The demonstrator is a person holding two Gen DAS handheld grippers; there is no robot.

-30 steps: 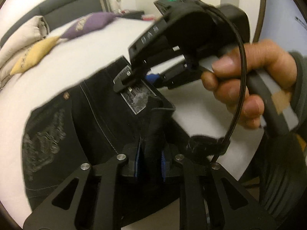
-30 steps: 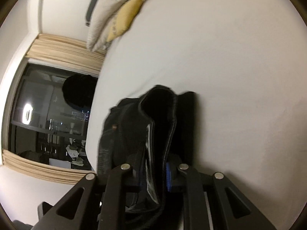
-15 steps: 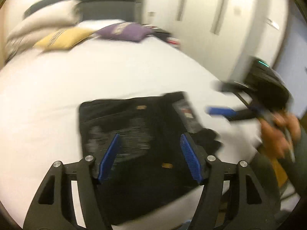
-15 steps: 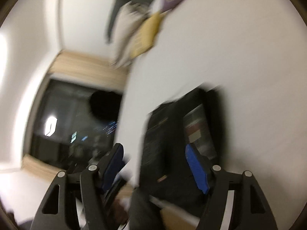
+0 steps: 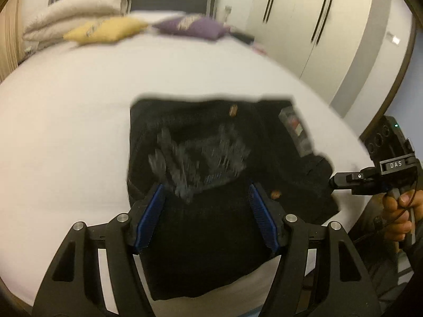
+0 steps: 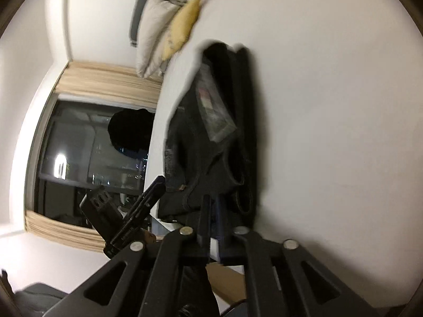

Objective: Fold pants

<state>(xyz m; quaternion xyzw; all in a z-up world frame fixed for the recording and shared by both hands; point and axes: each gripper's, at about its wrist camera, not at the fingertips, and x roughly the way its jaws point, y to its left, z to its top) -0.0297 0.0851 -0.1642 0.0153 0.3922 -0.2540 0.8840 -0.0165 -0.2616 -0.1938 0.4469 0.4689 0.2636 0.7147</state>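
Left gripper (image 5: 206,216) low centre of the left wrist view, jaws wide apart, nothing between the blue pads; it hangs above the pants (image 5: 211,185), not touching as far as the blur shows. Right gripper (image 6: 213,222) low centre of its own view, jaws closing, almost together; no cloth visible in the slit, though its tips lie right at the near edge of the pants, so contact cannot be ruled out. Pants sit mid-frame on the bed (image 5: 79,132), near its lower-right edge, already a compact dark rectangle with a printed pocket and a label (image 5: 296,129) facing up. Judgement: folding looks largely done; the right side bunches unevenly, so a tidy-up or one more fold may remain. Farther out: yellow pillow (image 5: 105,30), purple pillow (image 5: 198,27) and rolled duvet (image 5: 79,13) at upper left, wardrobe (image 5: 304,21) upper right. All well apart; nothing obstructs.
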